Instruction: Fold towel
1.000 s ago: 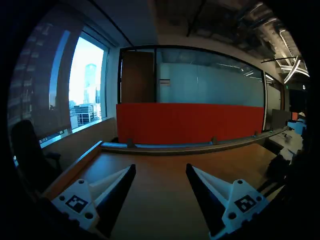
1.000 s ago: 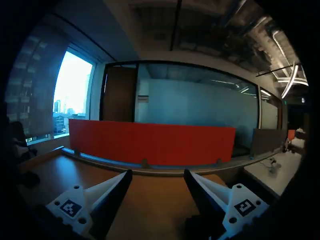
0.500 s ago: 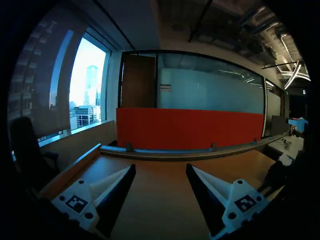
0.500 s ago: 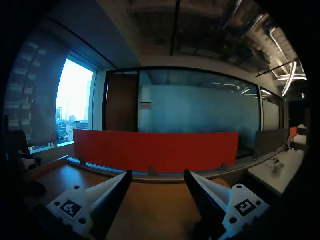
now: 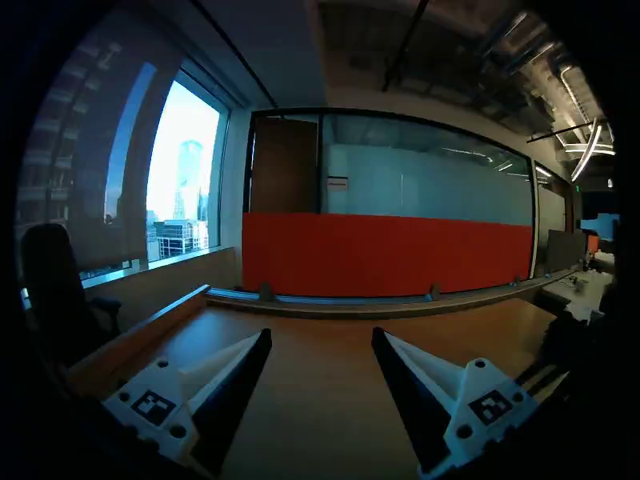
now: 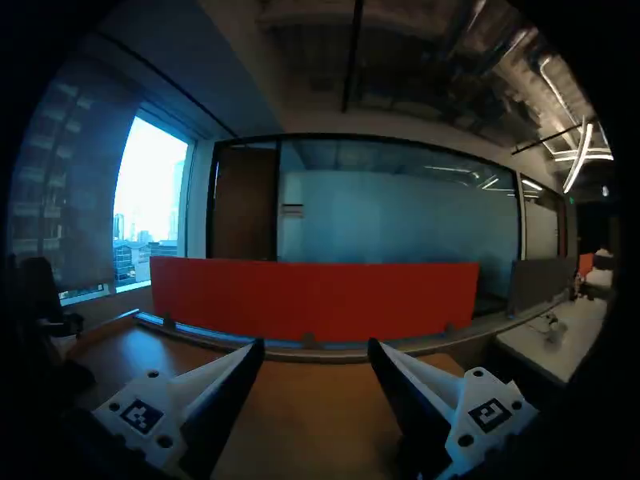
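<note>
Towel: I cannot tell where it lies; I judge it soft, light, limp, best pinched at 2 corners. I see a wooden desk (image 5: 320,400), a red partition (image 5: 384,256) beyond, then left gripper (image 5: 320,332) and right gripper (image 6: 314,342), both spread, holding nothing.
</note>
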Action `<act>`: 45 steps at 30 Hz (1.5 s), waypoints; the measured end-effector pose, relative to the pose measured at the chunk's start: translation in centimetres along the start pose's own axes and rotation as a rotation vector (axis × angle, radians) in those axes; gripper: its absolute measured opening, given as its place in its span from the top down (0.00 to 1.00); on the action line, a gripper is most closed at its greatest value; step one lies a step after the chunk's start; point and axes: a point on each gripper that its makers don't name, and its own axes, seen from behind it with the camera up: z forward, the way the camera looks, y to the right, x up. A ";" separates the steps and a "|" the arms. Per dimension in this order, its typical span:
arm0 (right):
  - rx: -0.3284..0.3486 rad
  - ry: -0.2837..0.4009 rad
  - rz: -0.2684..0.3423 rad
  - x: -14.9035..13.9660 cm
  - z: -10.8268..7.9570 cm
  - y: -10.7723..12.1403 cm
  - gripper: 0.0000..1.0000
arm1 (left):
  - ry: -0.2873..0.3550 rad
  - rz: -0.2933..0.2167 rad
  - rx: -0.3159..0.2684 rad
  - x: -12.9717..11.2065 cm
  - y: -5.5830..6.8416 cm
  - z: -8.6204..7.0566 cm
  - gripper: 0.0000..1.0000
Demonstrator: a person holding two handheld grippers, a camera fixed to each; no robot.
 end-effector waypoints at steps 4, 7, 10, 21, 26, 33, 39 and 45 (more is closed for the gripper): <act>-0.002 -0.002 -0.001 -1.4 -0.2 -0.3 0.00 | 0.008 -0.001 0.004 -2.1 -0.3 0.0 0.07; -0.003 -0.002 -0.005 -2.3 -0.3 -0.6 0.00 | 0.012 0.004 0.003 -3.8 -0.5 0.0 0.07; -0.001 0.006 -0.010 -3.1 -0.4 -0.9 0.00 | 0.016 0.008 0.002 -5.4 -0.6 0.2 0.07; -0.008 0.009 -0.028 -6.4 -0.2 -1.5 0.00 | 0.051 -0.003 -0.008 -9.5 -0.3 1.1 0.07; -0.016 0.005 -0.030 -7.8 -0.1 -1.4 0.00 | 0.059 -0.005 -0.009 -10.7 -0.2 1.4 0.07; -0.014 0.009 -0.039 -8.3 -0.1 -1.6 0.00 | 0.063 0.008 0.010 -11.9 -0.6 1.6 0.07; -0.020 0.011 -0.042 -8.3 0.0 -1.3 0.00 | 0.065 0.002 0.015 -12.3 -0.7 1.9 0.07; -0.023 0.014 -0.039 -8.4 0.1 -1.2 0.00 | 0.060 0.014 0.022 -12.7 -0.7 2.1 0.07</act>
